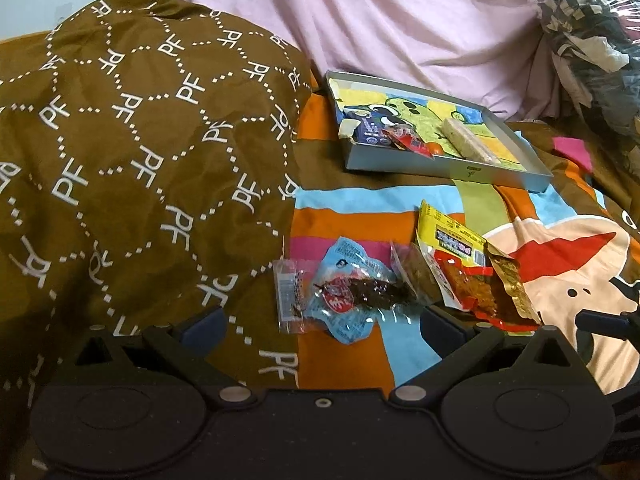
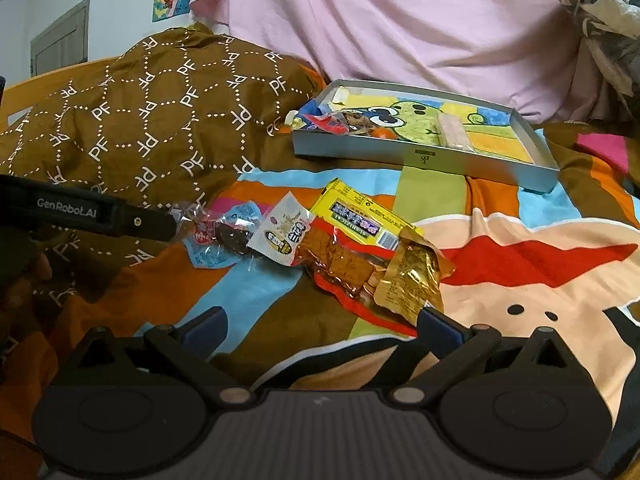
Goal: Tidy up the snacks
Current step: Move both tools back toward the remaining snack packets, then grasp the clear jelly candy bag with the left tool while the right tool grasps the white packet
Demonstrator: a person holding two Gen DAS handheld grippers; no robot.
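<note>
Colourful bedding carries loose snack packets (image 1: 400, 276) just before the box (image 1: 440, 168); both claws, left claw (image 1: 320, 320) and right claw (image 2: 320, 324), hang released. Best pinch one packet's edge.

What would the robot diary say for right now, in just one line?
task: organize snacks | left gripper: open, at blue packet | right gripper: open, near gold packet | tray: partly filled
</note>
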